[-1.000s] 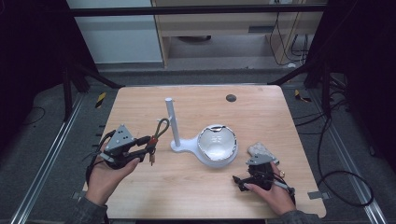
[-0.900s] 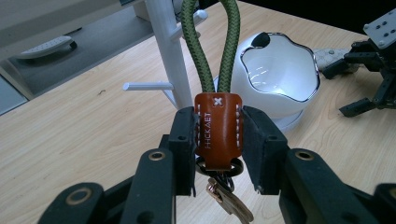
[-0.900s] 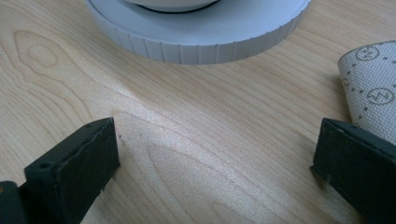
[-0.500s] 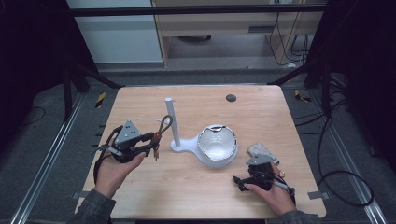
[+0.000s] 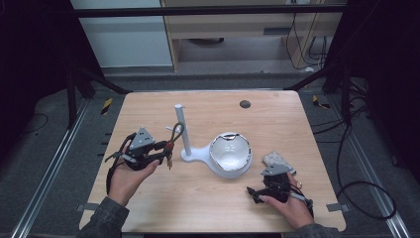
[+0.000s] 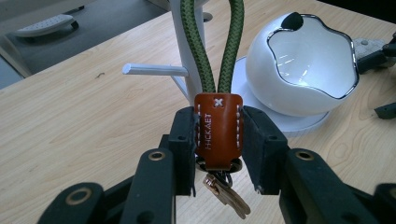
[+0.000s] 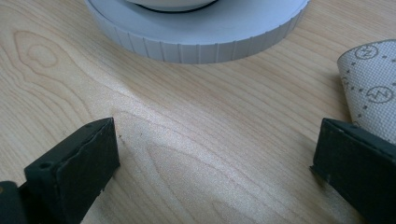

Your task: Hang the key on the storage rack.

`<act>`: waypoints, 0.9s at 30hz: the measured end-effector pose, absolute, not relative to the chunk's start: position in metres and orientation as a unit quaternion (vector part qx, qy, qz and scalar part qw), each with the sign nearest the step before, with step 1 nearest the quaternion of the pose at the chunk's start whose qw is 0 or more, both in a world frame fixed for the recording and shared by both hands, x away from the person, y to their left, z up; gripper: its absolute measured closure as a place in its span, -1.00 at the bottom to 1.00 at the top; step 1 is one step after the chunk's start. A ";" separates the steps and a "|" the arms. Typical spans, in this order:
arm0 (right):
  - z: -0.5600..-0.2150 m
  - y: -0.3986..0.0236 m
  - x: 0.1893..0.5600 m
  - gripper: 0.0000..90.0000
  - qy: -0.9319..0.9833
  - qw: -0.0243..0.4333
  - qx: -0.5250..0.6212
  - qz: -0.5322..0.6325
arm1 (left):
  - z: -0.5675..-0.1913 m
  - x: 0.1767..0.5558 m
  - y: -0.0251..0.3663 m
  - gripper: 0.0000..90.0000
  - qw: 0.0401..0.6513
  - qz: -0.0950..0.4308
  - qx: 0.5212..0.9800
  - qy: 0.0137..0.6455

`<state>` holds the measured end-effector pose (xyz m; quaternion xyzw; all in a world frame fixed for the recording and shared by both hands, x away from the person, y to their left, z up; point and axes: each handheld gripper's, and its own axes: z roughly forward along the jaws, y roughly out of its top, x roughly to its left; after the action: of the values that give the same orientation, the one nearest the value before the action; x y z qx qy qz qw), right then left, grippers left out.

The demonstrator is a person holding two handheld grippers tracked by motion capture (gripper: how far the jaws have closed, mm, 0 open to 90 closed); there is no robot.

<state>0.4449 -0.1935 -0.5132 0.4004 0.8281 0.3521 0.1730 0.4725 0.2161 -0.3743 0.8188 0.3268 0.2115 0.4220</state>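
My left claw (image 6: 218,140) pinches the smooth orange leather tab of the keychain (image 6: 218,128), its woven green loop beside the white stand (image 5: 184,134); bare wooden desk (image 5: 208,198) lies near. My right claw (image 7: 212,163) rests spread.

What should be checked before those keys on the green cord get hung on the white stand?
1. Grip: left hand-held gripper shut on the leather tab of the keychain: ok.
2. Cord loop open, upright: ok.
3. Loop over a peg of the stand: not ok, beside the post.
4. Keys hang free: ok.
5. Right hand-held gripper open, out of the way: ok.
6. Bowl clear of the path: cannot tell.
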 end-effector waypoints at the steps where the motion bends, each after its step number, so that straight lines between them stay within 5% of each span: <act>1: -0.513 -0.193 0.445 -0.99 0.828 0.173 0.401 0.352 | -0.375 0.473 0.216 0.46 0.422 0.211 0.818 0.328; 20: -0.513 -0.194 0.444 -0.99 0.829 0.174 0.401 0.350 | -0.383 0.483 0.211 0.43 0.416 0.203 0.820 0.337; 27: -0.513 -0.194 0.444 -0.99 0.829 0.174 0.400 0.350 | -0.389 0.483 0.213 0.05 0.412 0.207 0.816 0.348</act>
<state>0.4442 -0.1938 -0.5131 0.4003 0.8287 0.3502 0.1742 0.4833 0.2130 -0.3887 0.8163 0.3479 0.2069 0.4121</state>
